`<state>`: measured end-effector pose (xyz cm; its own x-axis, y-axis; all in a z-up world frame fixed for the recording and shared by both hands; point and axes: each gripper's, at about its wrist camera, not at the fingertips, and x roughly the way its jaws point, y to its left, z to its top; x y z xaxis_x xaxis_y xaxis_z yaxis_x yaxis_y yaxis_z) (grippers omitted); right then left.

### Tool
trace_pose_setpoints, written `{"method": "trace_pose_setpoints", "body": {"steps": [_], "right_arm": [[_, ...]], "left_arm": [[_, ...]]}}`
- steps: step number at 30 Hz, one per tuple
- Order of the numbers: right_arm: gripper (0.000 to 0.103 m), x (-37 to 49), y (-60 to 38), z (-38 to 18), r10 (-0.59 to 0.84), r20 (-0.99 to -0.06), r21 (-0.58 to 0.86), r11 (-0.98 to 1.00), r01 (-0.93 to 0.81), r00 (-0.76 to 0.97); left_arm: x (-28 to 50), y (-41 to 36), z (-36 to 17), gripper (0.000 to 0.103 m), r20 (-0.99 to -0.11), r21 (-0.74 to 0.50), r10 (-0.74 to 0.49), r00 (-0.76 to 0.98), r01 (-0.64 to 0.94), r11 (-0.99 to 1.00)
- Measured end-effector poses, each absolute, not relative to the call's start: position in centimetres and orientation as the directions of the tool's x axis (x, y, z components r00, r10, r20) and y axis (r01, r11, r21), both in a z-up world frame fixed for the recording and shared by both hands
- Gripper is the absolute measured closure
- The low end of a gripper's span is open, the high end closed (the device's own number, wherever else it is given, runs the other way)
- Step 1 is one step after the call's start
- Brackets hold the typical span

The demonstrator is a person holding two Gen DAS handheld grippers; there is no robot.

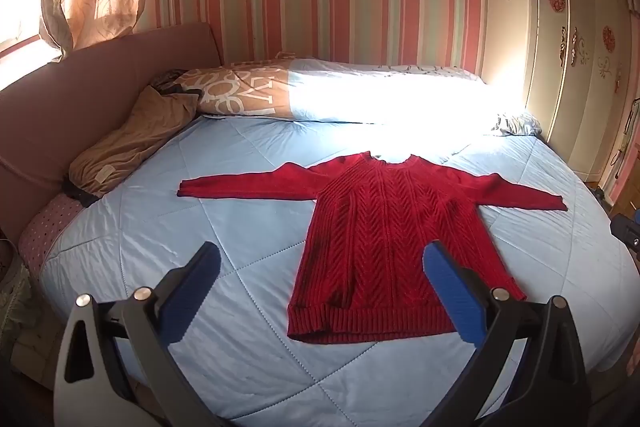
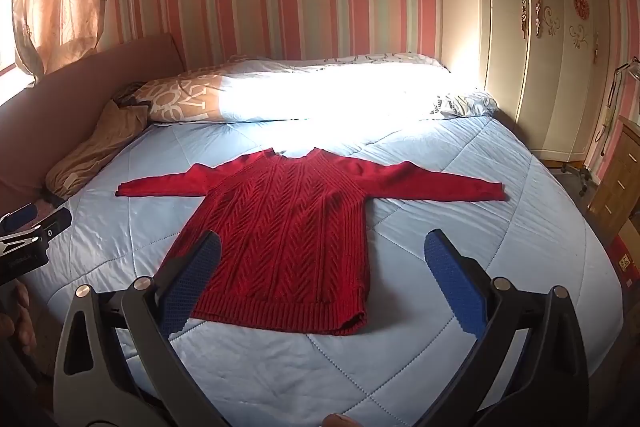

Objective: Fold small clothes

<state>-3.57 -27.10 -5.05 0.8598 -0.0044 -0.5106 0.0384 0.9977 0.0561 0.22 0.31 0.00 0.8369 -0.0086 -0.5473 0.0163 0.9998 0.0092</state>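
The red sweater lies flat on its back in the middle of the pale blue quilt, neck toward the pillows and ribbed hem toward the person, both sleeves stretched straight out to the sides. Nothing is folded yet, so the step in hand appears to be the first fold, most likely bringing a sleeve across the chest.

The left gripper hovers above the near edge of the bed with its jaws released and wide apart, touching nothing; the right gripper does the same on its side, also spread and empty. In the right wrist view the left tool shows at the far left edge, well apart from the knit.

To do the step well, each gripper should probably come down on a cuff or a shoulder seam and pinch the fabric only, not the quilt beneath (the chunky cable knit is thick, so a shallow bite may slip). Lifting low and laying the sleeve level across the body would likely keep the torso from dragging.

Beyond the sweater sit the patterned pillows, a tan cloth by the headboard, and the striped wall.
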Motion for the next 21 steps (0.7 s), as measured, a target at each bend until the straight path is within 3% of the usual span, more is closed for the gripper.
{"method": "trace_pose_setpoints", "body": {"steps": [21], "right_arm": [[0.003,-3.43,-27.37,-5.2,-0.005,-0.514,0.064,0.997,0.044,0.858]], "left_arm": [[0.31,0.1,-0.53,0.001,-0.56,0.006,-0.011,0.828,0.017,1.0]]}}
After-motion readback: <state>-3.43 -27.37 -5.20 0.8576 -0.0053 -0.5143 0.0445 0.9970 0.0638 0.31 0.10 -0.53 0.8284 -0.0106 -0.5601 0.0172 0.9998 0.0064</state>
